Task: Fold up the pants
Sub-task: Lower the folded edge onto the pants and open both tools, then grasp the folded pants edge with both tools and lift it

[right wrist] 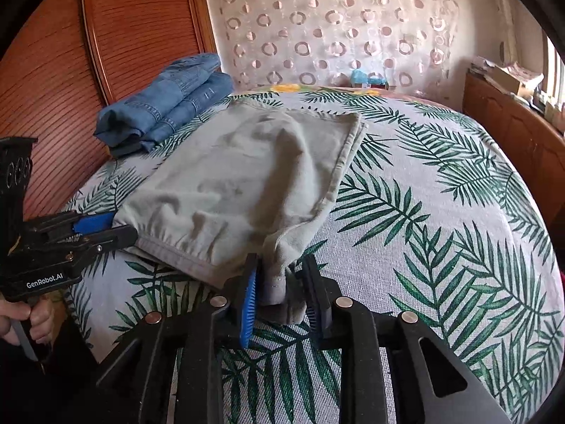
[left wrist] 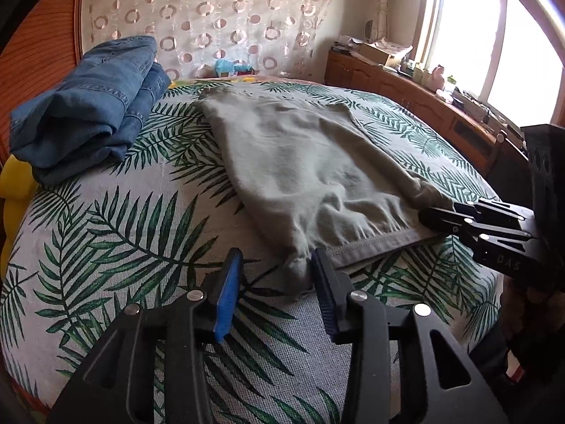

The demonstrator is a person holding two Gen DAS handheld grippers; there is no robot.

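your left gripper (left wrist: 277,272) spread, pants (left wrist: 300,162) corner loose between pads; right gripper (right wrist: 280,282) likewise spread around other corner. jeans (left wrist: 88,113) folded beside, on bed (left wrist: 123,247).

My right gripper (right wrist: 279,289) sits open around a bunched corner of the grey pants (right wrist: 247,176), pads not pressing. My left gripper (right wrist: 120,228) is at the other near corner. Folded jeans (right wrist: 166,106) lie behind on the leaf-print bedspread (right wrist: 441,212).

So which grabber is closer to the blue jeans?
Left. The left gripper is at the grey pants' corner on the jeans' side; the right gripper is at the other corner, farther away.
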